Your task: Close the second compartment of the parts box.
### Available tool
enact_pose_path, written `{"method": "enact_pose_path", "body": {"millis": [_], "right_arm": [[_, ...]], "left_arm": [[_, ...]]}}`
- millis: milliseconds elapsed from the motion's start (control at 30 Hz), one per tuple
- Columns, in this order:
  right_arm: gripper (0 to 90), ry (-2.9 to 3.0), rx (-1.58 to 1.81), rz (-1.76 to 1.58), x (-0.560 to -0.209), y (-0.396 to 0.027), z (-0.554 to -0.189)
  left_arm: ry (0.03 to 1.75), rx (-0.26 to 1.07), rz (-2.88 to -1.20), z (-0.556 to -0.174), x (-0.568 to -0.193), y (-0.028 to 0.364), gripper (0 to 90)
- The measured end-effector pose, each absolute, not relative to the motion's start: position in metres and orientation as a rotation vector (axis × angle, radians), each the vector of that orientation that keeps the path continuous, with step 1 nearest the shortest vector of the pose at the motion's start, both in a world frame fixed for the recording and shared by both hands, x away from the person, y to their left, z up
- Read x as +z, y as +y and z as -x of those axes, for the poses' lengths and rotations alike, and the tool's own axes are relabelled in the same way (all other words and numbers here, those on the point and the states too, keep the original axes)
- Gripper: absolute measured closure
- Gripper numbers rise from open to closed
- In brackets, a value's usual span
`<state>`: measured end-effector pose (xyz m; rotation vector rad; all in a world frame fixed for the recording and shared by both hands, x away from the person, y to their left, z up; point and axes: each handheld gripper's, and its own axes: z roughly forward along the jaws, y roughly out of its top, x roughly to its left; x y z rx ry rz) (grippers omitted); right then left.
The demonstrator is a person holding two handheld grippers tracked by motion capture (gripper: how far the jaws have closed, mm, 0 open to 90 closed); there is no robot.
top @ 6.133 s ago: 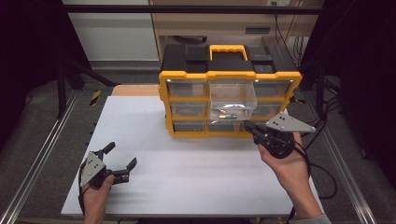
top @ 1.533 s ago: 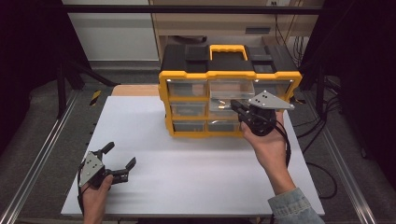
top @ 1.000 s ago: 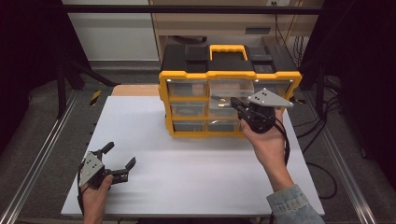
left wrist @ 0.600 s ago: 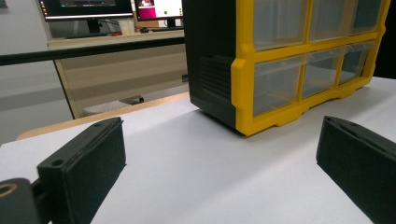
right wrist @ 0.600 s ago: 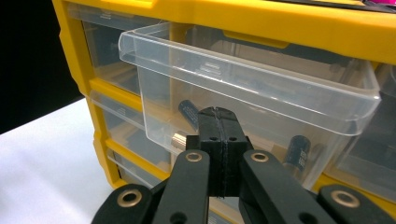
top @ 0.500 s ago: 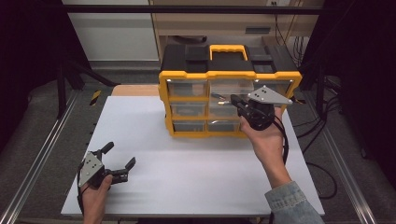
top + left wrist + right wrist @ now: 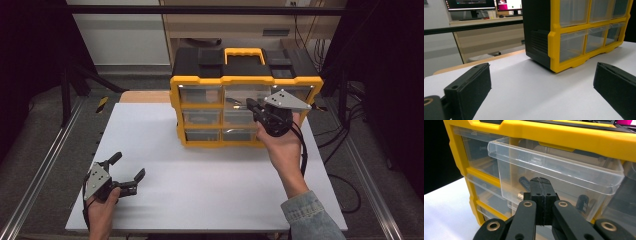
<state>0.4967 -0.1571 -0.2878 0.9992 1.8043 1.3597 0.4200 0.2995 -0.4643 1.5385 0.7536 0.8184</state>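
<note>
A yellow and black drawer cabinet [image 7: 201, 129] stands at the back of the white table [image 7: 210, 200]. Its clear top-middle drawer [image 7: 554, 167] sticks out a little and holds small dark cylinders. My right gripper [image 7: 540, 180] is shut with nothing between its pads, and its tips rest against that drawer's front. From above, the right gripper [image 7: 251, 106] sits at the cabinet's [image 7: 574, 137] upper right face, near the drawer [image 7: 239, 97]. My left gripper [image 7: 129, 165] lies open on the table at the front left, far from the cabinet [image 7: 554, 47]. Its jaws [image 7: 541, 85] stand wide apart and empty.
Metal rails run along both table sides. Cables [image 7: 305, 150] trail from the right gripper over the table's right edge. A wooden bench with monitors [image 7: 471, 5] stands behind. Bare white table lies between the two hands.
Six seconds ago the clear drawer stood far out; now it is nearly in. The right gripper has crept up and toward the cabinet. The left gripper has stayed put.
</note>
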Motion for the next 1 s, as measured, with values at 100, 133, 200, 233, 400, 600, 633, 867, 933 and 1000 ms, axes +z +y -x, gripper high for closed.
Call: {"method": "enact_pose_path", "body": {"millis": [100,133,200,233,400,600,633,867,933,1000], "right_arm": [[90.0,1.799,1.362,-1.002,-0.2876,-0.1564,-0.4981],[90.0,1.801,1.361,-0.999,-0.2873,-0.1565,-0.4985],[90.0,1.797,1.360,-1.000,-0.2869,-0.1562,-0.4990],[90.0,1.796,1.360,-1.003,-0.2868,-0.1561,-0.4991],[90.0,1.791,1.358,-1.001,-0.2866,-0.1560,-0.4995],[90.0,1.788,1.359,-1.004,-0.2863,-0.1557,-0.5001],[90.0,1.788,1.360,-0.992,-0.2864,-0.1562,-0.5008],[90.0,1.781,1.357,-1.000,-0.2857,-0.1549,-0.5033],[90.0,1.781,1.351,-0.999,-0.2856,-0.1546,-0.5037],[90.0,1.778,1.353,-0.995,-0.2859,-0.1547,-0.5046]], "left_arm": [[0.755,0.817,-1.536,-0.4201,-0.4644,0.2997,1.0],[0.755,0.816,-1.536,-0.4202,-0.4645,0.2997,1.0],[0.755,0.816,-1.537,-0.4203,-0.4645,0.2996,1.0],[0.754,0.816,-1.536,-0.4202,-0.4645,0.2996,1.0],[0.756,0.816,-1.536,-0.4203,-0.4645,0.2998,1.0],[0.755,0.816,-1.537,-0.4204,-0.4646,0.2995,1.0],[0.755,0.816,-1.537,-0.4204,-0.4646,0.2996,1.0],[0.755,0.816,-1.537,-0.4203,-0.4645,0.2997,1.0],[0.755,0.816,-1.537,-0.4203,-0.4645,0.2997,1.0],[0.756,0.816,-1.536,-0.4203,-0.4645,0.2999,1.0]]}}
